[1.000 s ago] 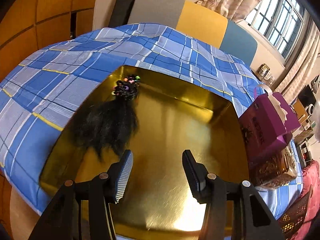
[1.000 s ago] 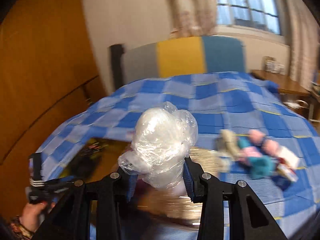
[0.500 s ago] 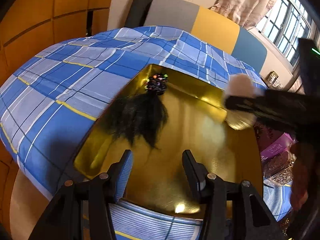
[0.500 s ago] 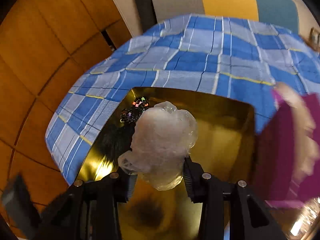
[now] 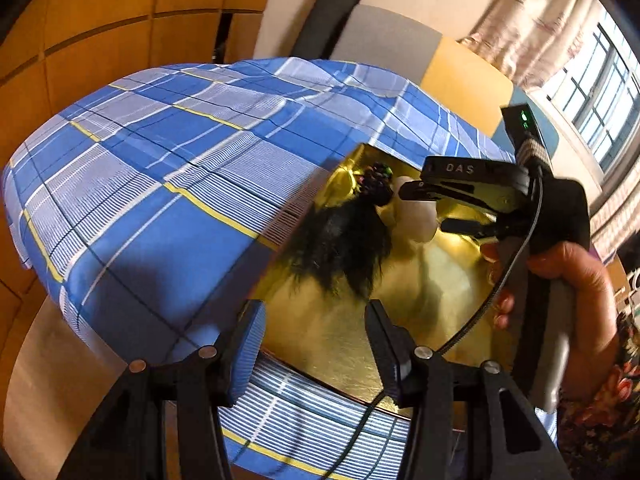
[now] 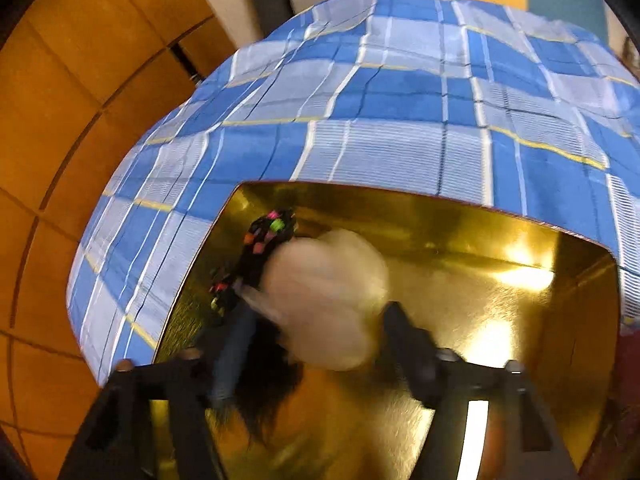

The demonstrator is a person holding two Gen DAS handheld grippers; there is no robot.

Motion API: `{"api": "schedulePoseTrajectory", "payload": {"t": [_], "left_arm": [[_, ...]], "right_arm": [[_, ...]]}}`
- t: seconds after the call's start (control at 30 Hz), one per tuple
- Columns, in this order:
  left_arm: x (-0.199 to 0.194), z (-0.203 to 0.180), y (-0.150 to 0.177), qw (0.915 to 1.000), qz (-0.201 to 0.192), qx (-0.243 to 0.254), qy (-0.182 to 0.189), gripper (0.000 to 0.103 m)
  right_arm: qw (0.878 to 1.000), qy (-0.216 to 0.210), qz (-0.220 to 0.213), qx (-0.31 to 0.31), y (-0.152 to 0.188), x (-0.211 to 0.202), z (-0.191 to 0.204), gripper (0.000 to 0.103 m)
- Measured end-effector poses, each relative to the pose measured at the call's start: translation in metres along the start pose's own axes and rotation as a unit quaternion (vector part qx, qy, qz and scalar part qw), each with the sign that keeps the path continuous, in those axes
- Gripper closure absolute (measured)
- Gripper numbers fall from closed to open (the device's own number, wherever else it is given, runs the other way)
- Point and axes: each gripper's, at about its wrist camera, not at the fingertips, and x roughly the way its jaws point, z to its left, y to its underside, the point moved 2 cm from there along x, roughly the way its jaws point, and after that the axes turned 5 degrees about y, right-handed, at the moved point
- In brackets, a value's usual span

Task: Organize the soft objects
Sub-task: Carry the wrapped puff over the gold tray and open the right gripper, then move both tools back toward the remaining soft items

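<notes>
Right hand-held gripper (image 6: 316,328) opening over white bundle (image 6: 328,300), gold tray (image 6: 520,340) right half bare.

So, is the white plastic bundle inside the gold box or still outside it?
Inside. The white plastic bundle is over the floor of the gold box, beside the black hairpiece. The right tool is opening around it.

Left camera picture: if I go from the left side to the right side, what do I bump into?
Wooden wall → blue checked blanket → black hairpiece in the gold tray → white bundle → right gripper, its jaws opening around the bundle → hand.
</notes>
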Motion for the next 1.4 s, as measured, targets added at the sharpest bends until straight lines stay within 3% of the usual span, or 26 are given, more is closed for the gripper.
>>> {"api": "schedulePoseTrajectory", "payload": {"t": [0.17,0.43,0.63,0.83,1.0,1.17,1.27,1.4], "left_arm": [[-0.005,-0.001,-0.001,0.9999,-0.011,-0.008,0.005,0.051],[-0.008,-0.024,0.008,0.9987,-0.010,0.009,0.048,0.051],[-0.015,-0.048,0.017,0.9966,-0.013,0.036,0.073,0.051],[-0.031,-0.084,0.027,0.9891,-0.037,0.058,0.131,0.051],[-0.037,-0.123,0.039,0.9819,-0.026,0.109,0.153,0.051],[-0.036,-0.167,0.059,0.9695,0.007,0.165,0.181,0.051],[-0.033,-0.197,0.075,0.9574,0.038,0.200,0.205,0.051],[-0.033,-0.235,0.096,0.9394,0.069,0.247,0.228,0.051]], "right_arm": [[0.999,-0.015,-0.046,0.002,0.006,-0.033,-0.001,0.023],[0.992,-0.051,-0.103,-0.057,0.041,-0.120,0.010,0.022],[0.981,-0.066,-0.163,-0.077,0.070,-0.189,-0.015,0.021],[0.968,-0.018,-0.248,-0.034,0.093,-0.257,-0.082,0.021],[0.960,0.055,-0.274,0.008,0.108,-0.286,-0.154,0.021],[0.962,0.121,-0.239,0.052,0.124,-0.279,-0.237,0.021],[0.963,0.161,-0.200,0.078,0.132,-0.264,-0.295,0.020],[0.952,0.228,-0.151,0.138,0.135,-0.248,-0.384,0.020]]}}
